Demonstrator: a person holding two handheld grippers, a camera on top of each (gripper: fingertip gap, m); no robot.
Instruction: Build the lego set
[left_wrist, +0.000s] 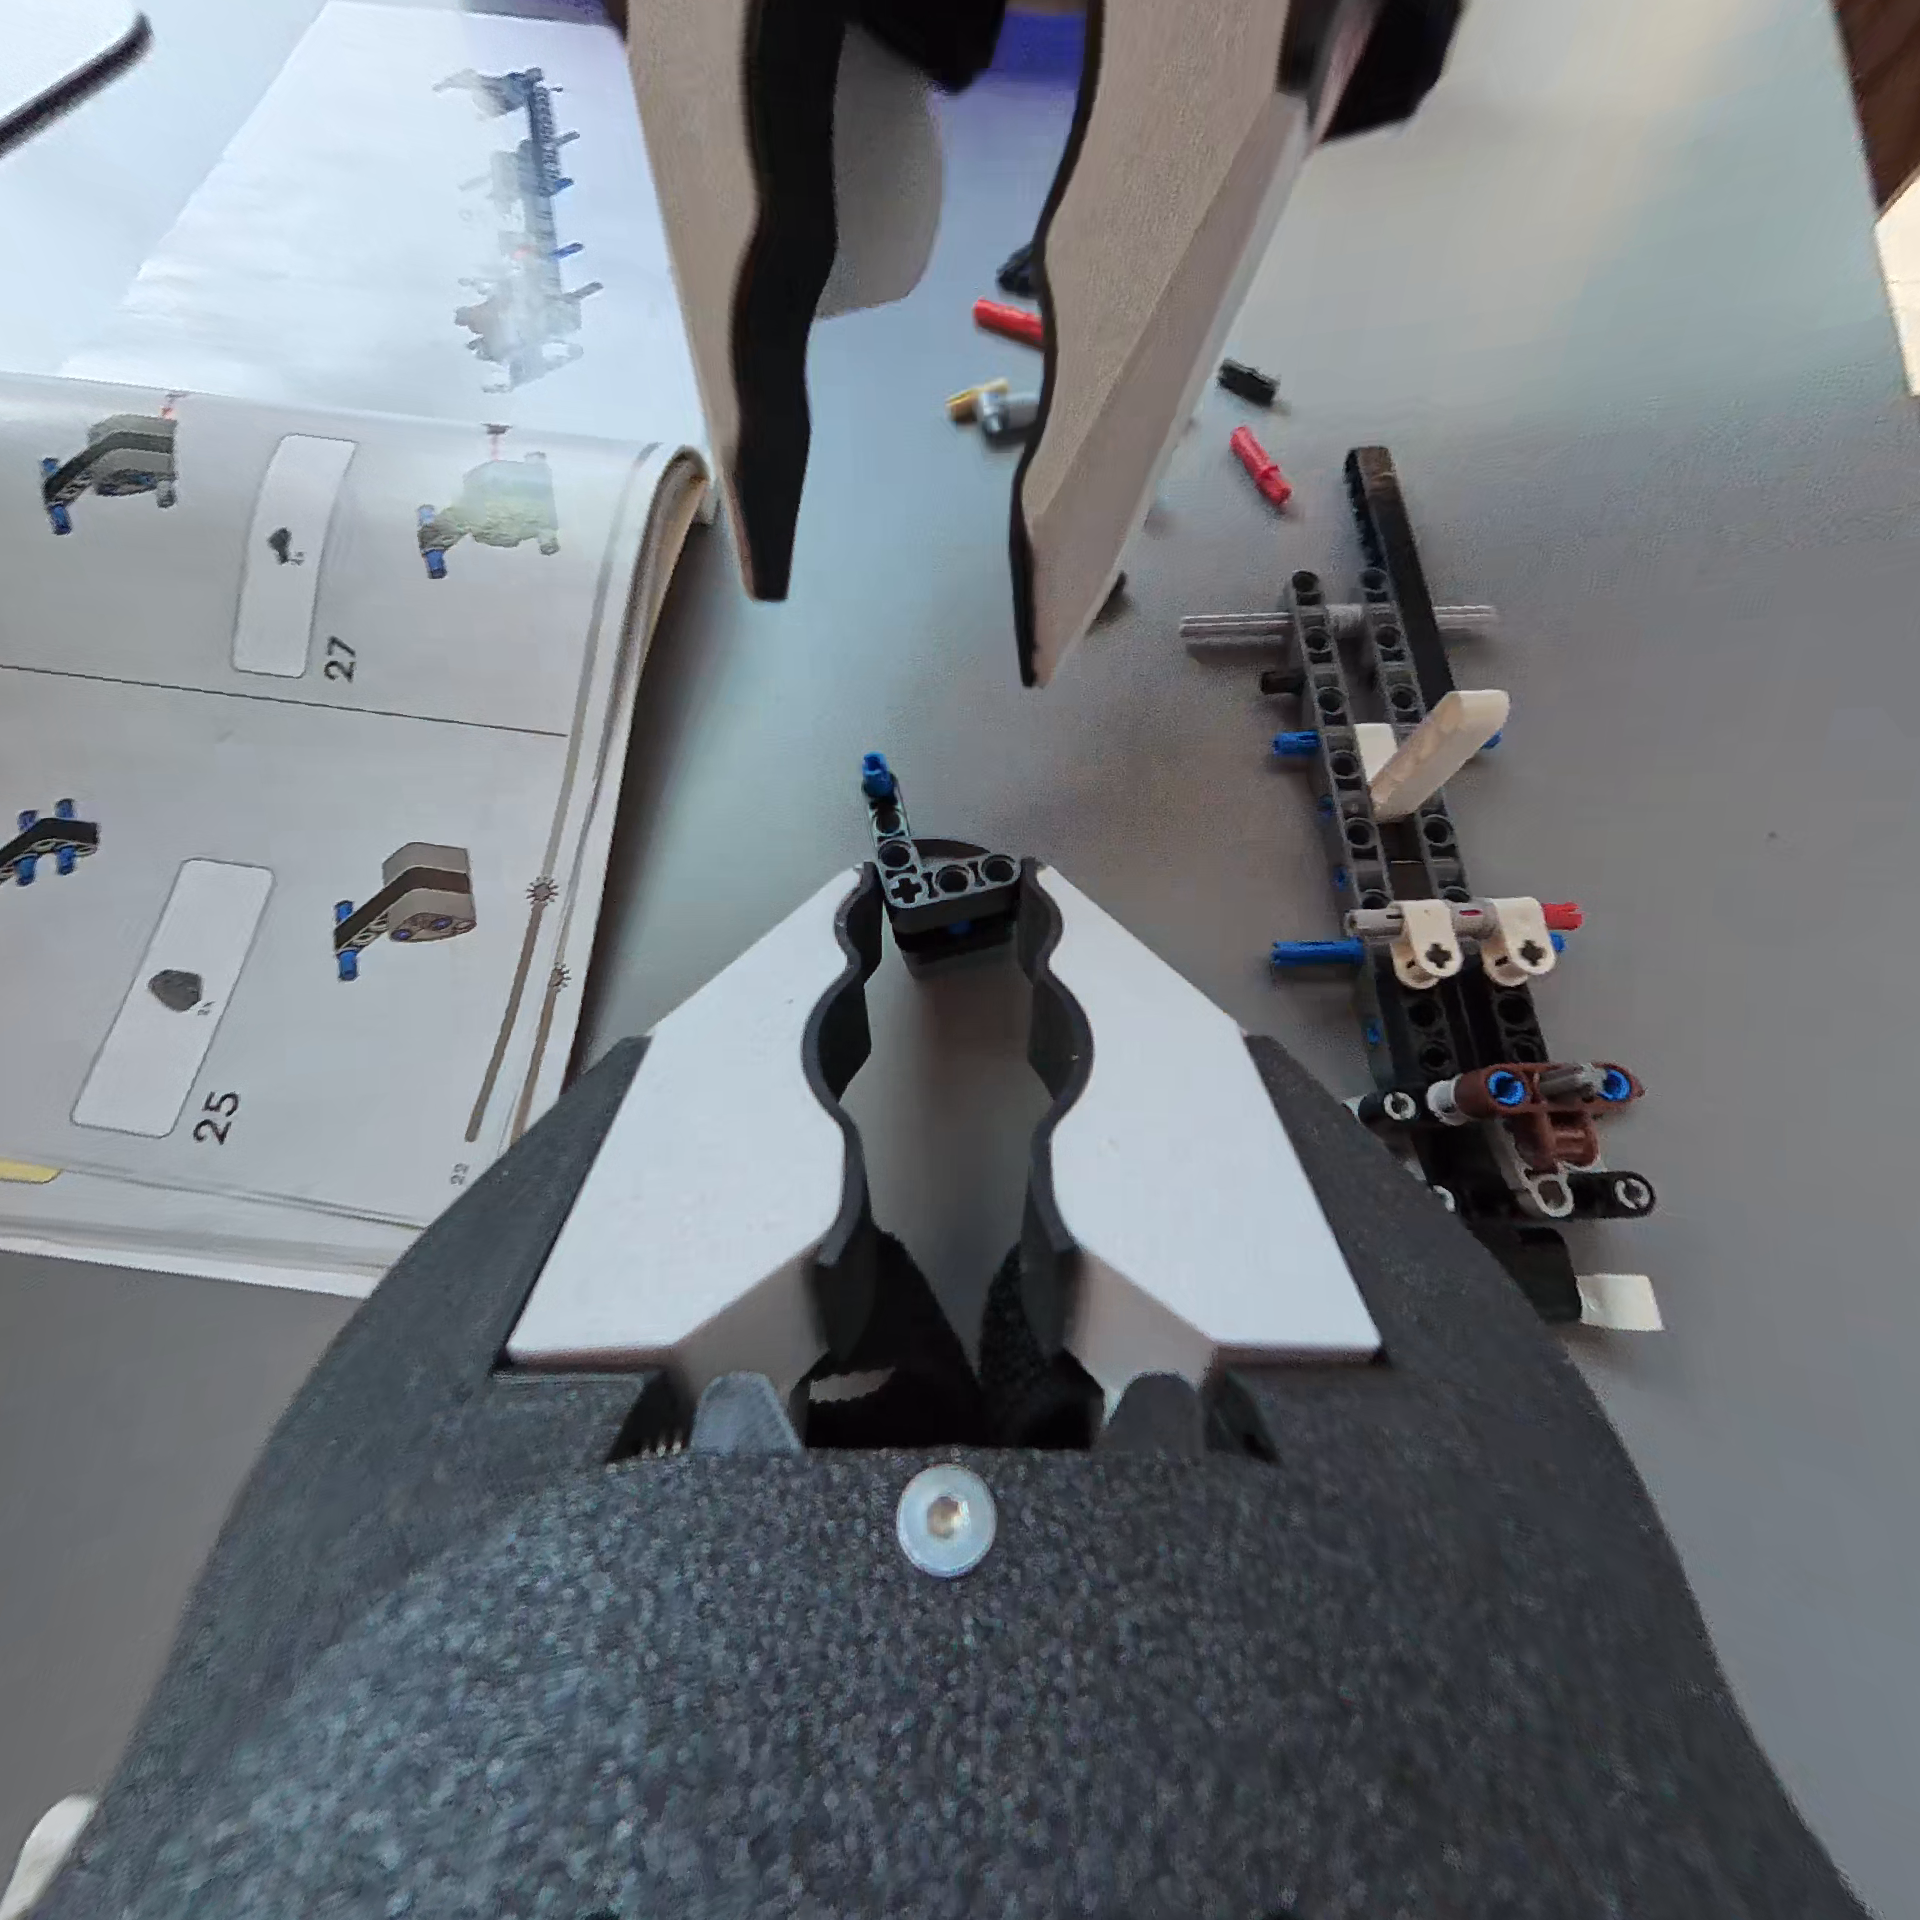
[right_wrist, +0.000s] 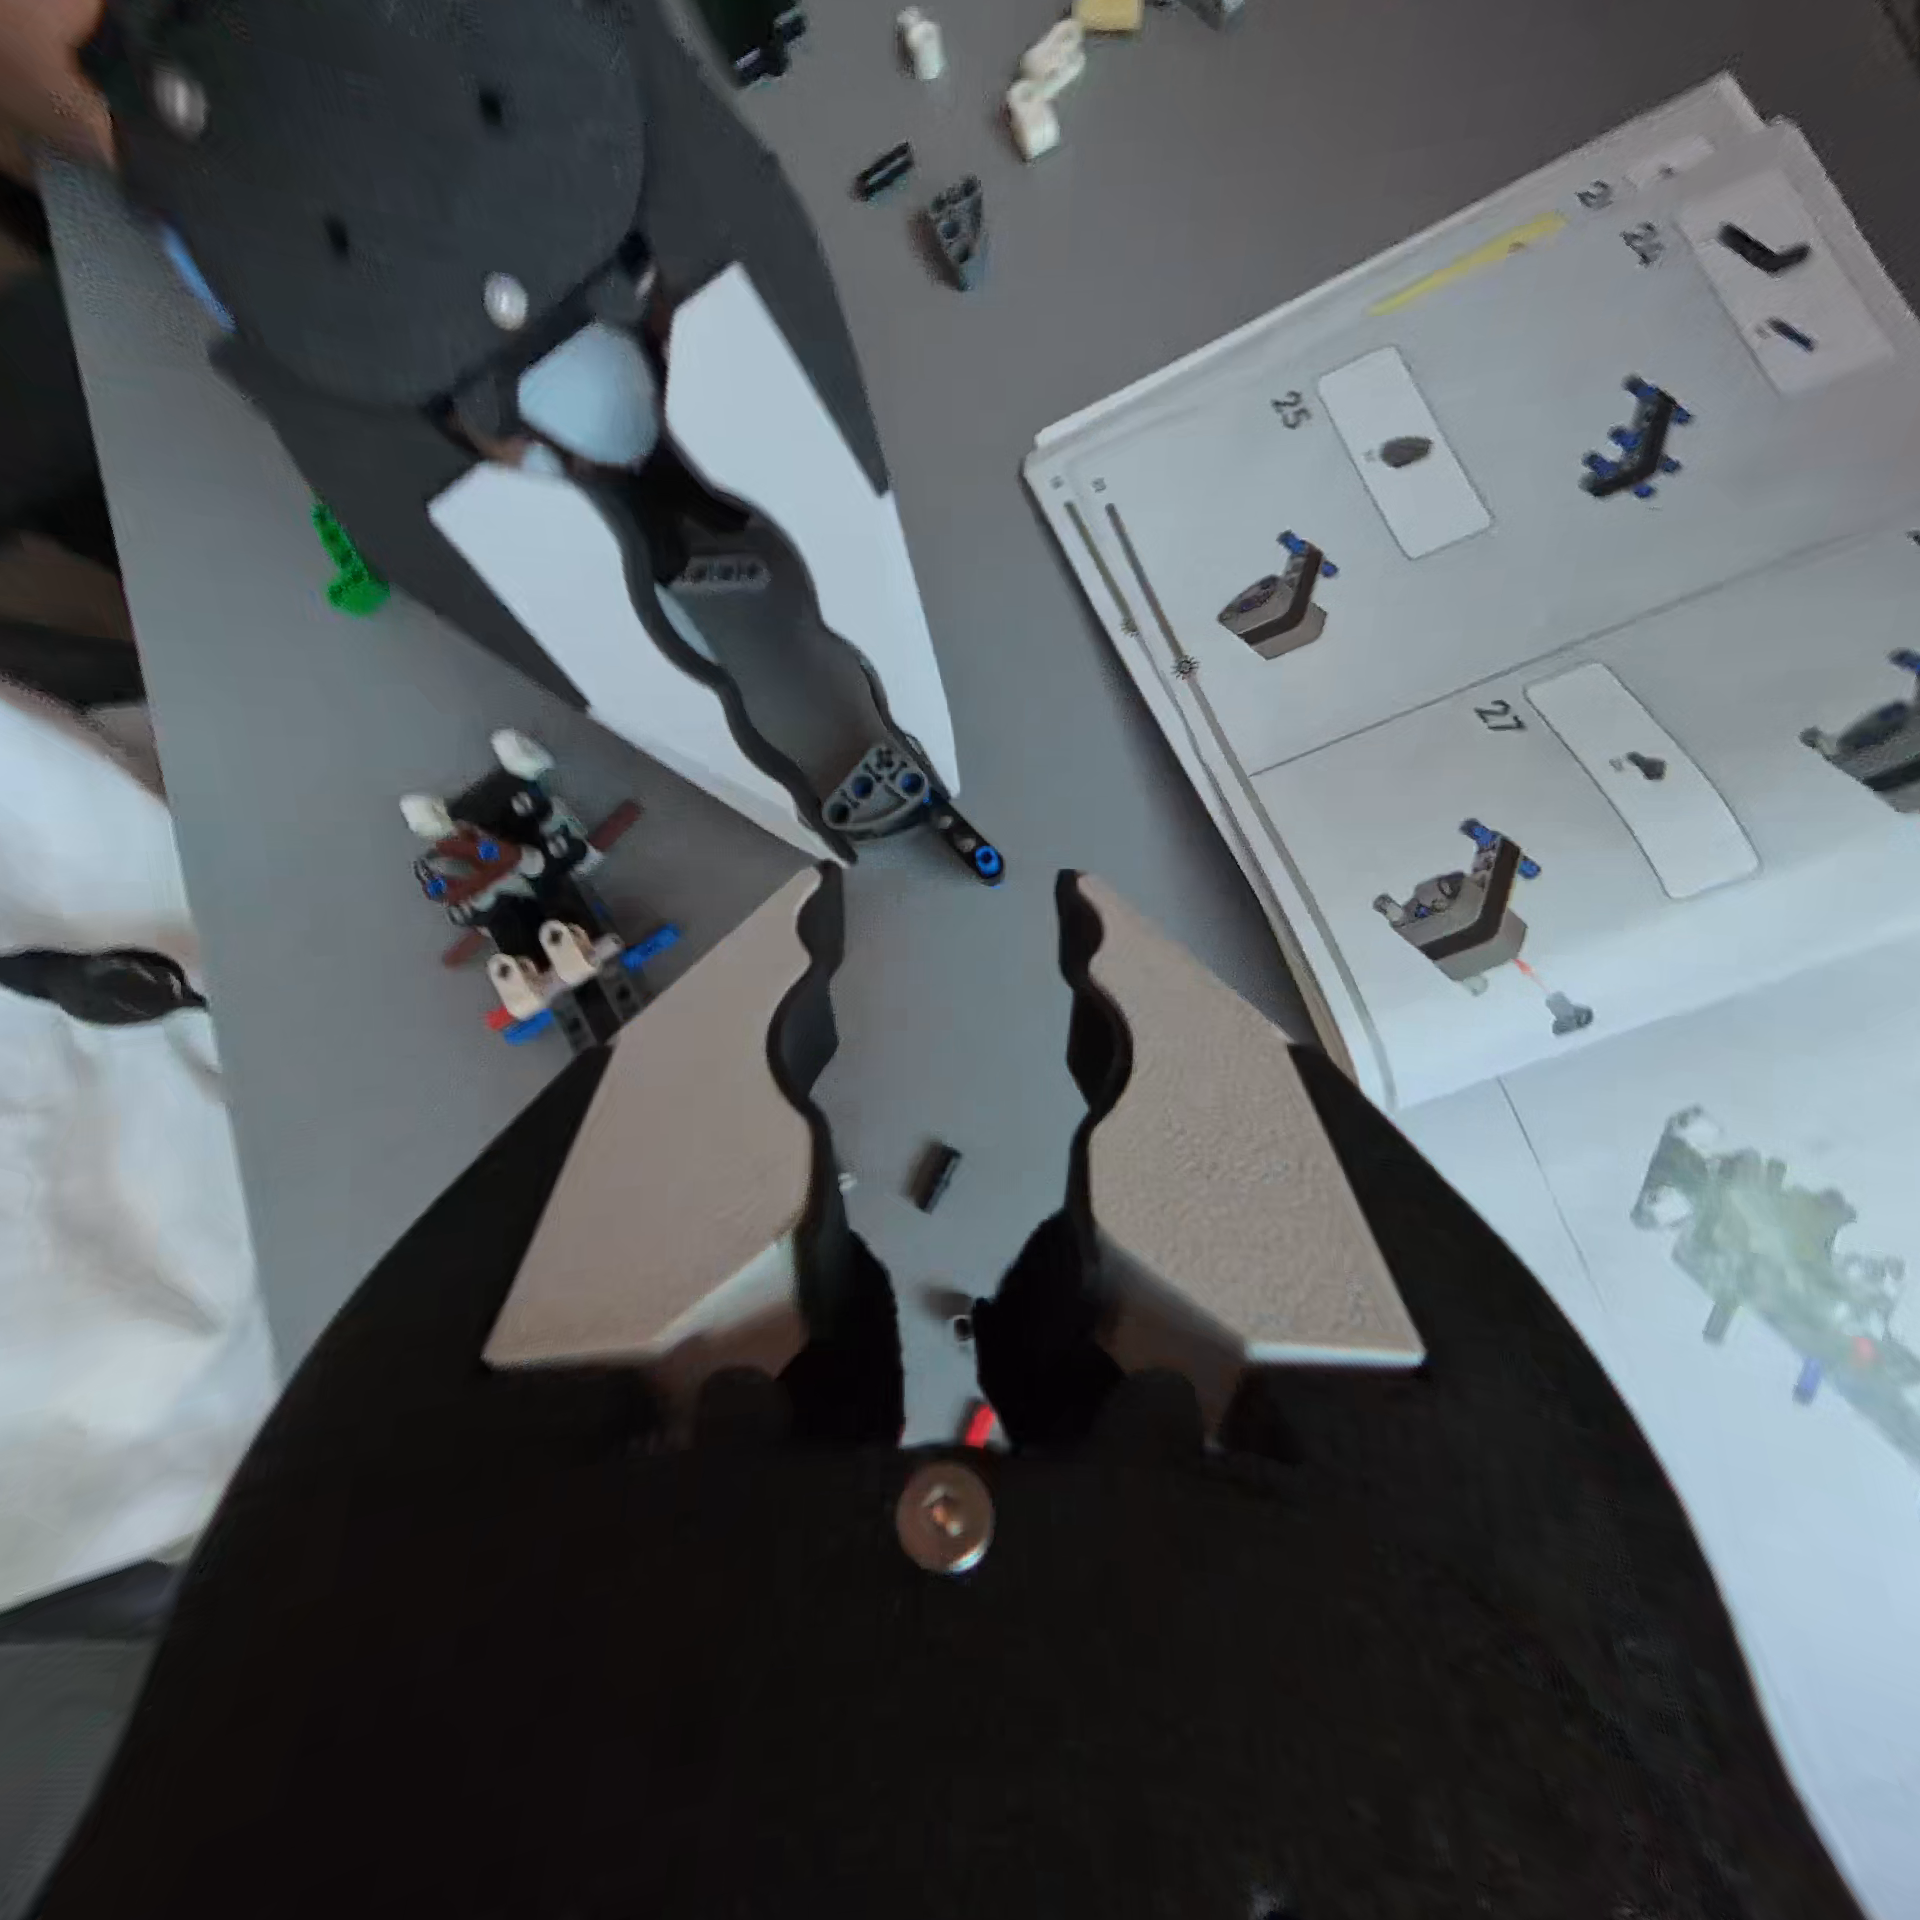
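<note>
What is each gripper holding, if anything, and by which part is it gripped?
The left gripper clamps a small dark grey building-toy assembly by its blocky lower part; the L-shaped beam sticks out. The right gripper is open, holding nothing.

Left claw (left_wrist: 951, 883) nearly closed, both pads pressed on a small dark grey brick assembly (left_wrist: 940, 888) at the fingertips, fingers angled down toward the table. Right claw (right_wrist: 951, 883) wide open, nothing between its pads, tips pointing at the left one from the opposite side, close but not touching
</note>
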